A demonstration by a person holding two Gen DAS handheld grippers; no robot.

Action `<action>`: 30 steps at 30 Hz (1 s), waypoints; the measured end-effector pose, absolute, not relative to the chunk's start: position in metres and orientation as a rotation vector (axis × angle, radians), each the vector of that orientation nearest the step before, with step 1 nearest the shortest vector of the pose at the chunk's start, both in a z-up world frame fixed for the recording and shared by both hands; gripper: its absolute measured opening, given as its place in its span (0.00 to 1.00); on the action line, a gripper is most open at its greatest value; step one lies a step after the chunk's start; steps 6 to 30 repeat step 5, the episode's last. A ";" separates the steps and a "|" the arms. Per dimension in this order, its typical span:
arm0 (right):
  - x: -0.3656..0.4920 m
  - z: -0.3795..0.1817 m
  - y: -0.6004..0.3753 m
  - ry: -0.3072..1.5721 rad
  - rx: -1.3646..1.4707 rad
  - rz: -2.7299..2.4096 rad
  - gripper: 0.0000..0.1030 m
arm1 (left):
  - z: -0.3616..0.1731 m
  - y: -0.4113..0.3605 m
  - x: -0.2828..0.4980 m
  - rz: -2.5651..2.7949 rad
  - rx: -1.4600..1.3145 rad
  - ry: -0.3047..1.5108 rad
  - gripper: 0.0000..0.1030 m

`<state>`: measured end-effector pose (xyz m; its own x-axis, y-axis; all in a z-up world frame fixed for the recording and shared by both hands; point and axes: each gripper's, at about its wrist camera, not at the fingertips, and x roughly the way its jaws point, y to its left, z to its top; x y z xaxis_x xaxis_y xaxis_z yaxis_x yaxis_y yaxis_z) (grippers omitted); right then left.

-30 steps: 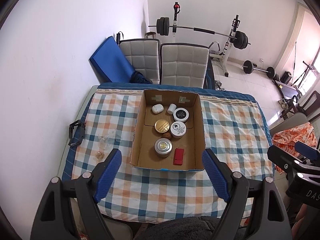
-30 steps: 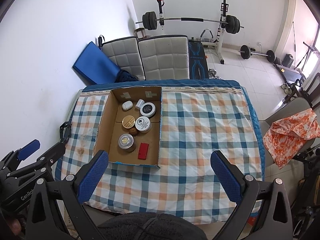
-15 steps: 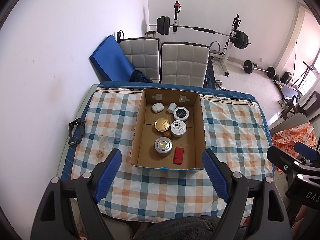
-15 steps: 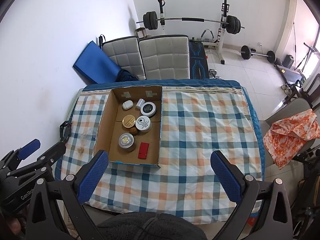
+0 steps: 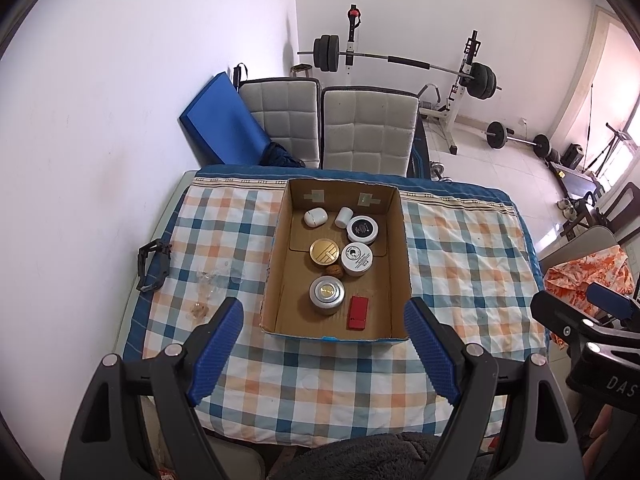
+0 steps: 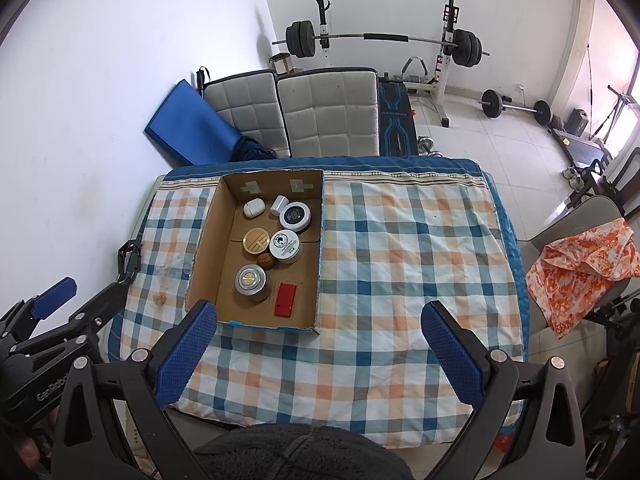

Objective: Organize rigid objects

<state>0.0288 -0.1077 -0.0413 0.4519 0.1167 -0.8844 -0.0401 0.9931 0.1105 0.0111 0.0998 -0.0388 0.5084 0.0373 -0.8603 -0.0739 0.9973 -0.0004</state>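
Left wrist view: the left gripper [image 5: 322,350] was spread wide and held nothing, well above the checked tablecloth [image 5: 460,248].
Box from there: the cardboard box [image 5: 403,248] sat just ahead, framed between the two blue fingers [image 5: 216,344].
Contents: a red case [image 5: 358,312] and a silver tin [image 5: 327,295] lay nearest; a walnut [image 5: 334,271], a gold-lidded tin [image 5: 325,252] and a white jar [image 5: 357,258] beyond; a black-lidded jar [image 5: 363,229], a small white bottle [image 5: 343,216] and a white earbud case [image 5: 315,217] farthest.
Right wrist view: the right gripper [image 6: 320,350] was equally wide apart and empty; the box lay ahead and to its left, bare cloth straight ahead.
Doing it well: I judged everything already boxed. Any further pick should come straight down on one item, clear of the box walls and the tightly grouped jars.
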 end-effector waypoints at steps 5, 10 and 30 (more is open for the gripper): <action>0.030 -0.045 -0.113 1.102 0.080 0.093 1.00 | -0.038 0.100 0.011 0.070 -0.044 1.034 0.80; 0.030 -0.045 -0.113 1.102 0.080 0.093 1.00 | -0.038 0.100 0.011 0.070 -0.044 1.034 0.80; 0.030 -0.045 -0.113 1.102 0.080 0.093 1.00 | -0.038 0.100 0.011 0.070 -0.044 1.034 0.80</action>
